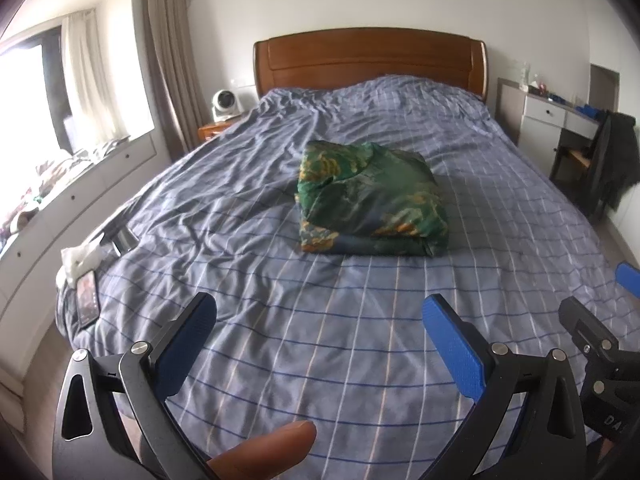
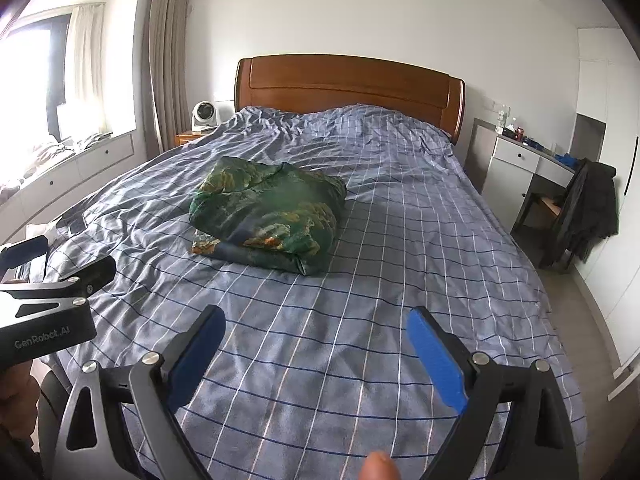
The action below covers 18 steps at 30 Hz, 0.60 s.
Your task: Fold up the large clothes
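Note:
A green patterned garment (image 1: 370,200) lies folded in a thick bundle in the middle of the bed (image 1: 320,340); it also shows in the right wrist view (image 2: 272,216). My left gripper (image 1: 320,316) is open and empty, held above the foot of the bed, well short of the bundle. My right gripper (image 2: 316,324) is open and empty too, beside the left one at the foot of the bed. The right gripper's fingers (image 1: 628,276) show at the right edge of the left view. The left gripper's body (image 2: 44,320) shows at the left of the right view.
The bed has a blue checked cover and a wooden headboard (image 1: 368,56). A phone (image 1: 87,298) and white tissue (image 1: 80,258) lie on its left edge. A window bench (image 1: 60,200) runs along the left. A desk (image 2: 528,164) and a chair with a dark jacket (image 2: 588,212) stand right.

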Each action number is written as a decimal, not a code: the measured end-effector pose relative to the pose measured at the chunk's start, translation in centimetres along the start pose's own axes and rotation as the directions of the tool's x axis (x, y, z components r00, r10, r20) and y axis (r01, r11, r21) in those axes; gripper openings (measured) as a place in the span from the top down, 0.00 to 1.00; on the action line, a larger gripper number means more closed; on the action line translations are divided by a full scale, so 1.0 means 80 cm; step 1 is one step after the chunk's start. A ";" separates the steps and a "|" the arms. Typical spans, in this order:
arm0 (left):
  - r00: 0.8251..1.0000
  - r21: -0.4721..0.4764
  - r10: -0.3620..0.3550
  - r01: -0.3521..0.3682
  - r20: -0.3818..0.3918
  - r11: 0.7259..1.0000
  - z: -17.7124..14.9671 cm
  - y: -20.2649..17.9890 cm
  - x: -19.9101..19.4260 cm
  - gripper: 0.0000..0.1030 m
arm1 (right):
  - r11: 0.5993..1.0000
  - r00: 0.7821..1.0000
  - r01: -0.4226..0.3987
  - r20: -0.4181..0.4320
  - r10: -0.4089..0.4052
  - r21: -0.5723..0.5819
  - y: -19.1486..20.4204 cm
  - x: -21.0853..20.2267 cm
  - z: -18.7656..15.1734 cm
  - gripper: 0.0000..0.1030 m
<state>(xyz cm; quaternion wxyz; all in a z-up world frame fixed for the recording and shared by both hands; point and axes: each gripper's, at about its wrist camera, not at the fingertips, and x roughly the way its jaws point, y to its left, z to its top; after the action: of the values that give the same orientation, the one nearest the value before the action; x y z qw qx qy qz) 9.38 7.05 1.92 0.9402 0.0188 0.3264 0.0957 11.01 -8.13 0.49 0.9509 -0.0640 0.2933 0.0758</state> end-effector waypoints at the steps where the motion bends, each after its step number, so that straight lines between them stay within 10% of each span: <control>1: 1.000 0.001 -0.001 0.001 0.000 1.000 0.000 -0.001 0.000 0.00 | 1.000 1.000 -0.001 0.001 0.001 -0.004 0.001 -0.001 0.001 0.09; 18: 1.000 0.015 -0.017 0.017 -0.010 1.000 0.004 -0.006 0.006 0.00 | 0.999 0.999 0.041 -0.013 -0.042 -0.011 0.007 0.004 0.019 0.09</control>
<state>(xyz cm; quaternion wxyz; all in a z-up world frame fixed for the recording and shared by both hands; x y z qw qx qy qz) 10.00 6.68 1.83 0.9392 0.0224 0.3320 0.0853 12.01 -7.26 1.51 0.9499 -0.0756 0.2979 0.0571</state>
